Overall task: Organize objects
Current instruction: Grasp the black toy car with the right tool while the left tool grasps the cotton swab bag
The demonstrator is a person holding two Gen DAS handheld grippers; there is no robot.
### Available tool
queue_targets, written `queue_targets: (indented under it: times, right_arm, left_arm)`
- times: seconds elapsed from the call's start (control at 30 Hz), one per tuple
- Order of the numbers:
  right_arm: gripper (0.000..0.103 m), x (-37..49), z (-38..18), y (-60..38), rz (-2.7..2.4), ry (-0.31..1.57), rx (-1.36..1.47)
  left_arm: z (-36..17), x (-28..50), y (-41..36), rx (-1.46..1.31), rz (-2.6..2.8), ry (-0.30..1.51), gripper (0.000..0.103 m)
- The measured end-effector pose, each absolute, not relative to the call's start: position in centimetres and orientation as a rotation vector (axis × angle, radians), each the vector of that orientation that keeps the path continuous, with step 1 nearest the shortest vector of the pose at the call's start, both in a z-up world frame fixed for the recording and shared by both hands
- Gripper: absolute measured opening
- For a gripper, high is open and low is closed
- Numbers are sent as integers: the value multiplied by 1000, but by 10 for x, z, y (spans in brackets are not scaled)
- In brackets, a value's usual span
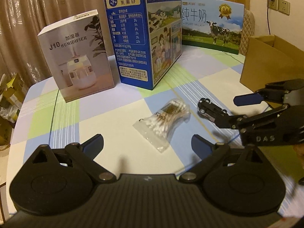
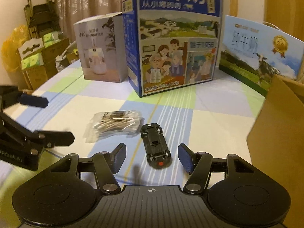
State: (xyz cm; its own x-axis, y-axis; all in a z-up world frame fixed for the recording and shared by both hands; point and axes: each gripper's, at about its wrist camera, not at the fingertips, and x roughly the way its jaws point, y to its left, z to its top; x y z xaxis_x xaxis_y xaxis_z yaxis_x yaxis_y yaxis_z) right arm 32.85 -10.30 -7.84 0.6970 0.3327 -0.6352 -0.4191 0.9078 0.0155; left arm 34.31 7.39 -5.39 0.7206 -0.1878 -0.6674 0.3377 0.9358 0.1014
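Lining up R hand-held gripper (image 2: pixel 152 156), spread, astride upside-down toy car (image 2: pixel 155 145) on desk (image 2: pixel 209 123) | L hand-held gripper (image 1: pixel 147 144) spread nr cotton-swab pack (image 1: pixel 164 120) | advice: centre pads on car flanks, close gently.

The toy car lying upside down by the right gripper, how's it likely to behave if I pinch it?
The toy car looks rigid, so the open right gripper can probably squeeze it without deforming it. Being small, it's likely light. It rests wheels-up, so it shouldn't roll now, but its smooth roof may slide on the tablecloth if nudged.
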Motion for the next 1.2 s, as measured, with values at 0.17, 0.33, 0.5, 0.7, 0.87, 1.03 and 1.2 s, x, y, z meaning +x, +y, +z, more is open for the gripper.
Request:
queue_targets:
  times: [0.17,0.33,0.5,0.7,0.87,1.03,1.2]
  right_arm:
    - [51,343,-92,-97,423,679,-158]
    - [45,354,-103,-93,439,673,-197]
    - [28,360,-108,-90,459,661,-221]
    - [27,359,-108,-94,439,662,-207]
    - [27,363,-104,-104,409,679,-150]
    - [27,363,-101,-108,409,689,-126]
    - [27,362,-102,-109,413,699,-115]
  left_arm:
    - [-60,356,69,262,-331,713,95]
    - [-67,369,64,293,-365,711,92]
    - [-73,379,58,305,-395,706,90]
    - [-80,387,47,352,-434,701,88]
    - [-87,398,38,370,-466,706,78]
    - [-91,405,29,395,-483,704,59]
    - [-94,405,25,384,-490,732,32]
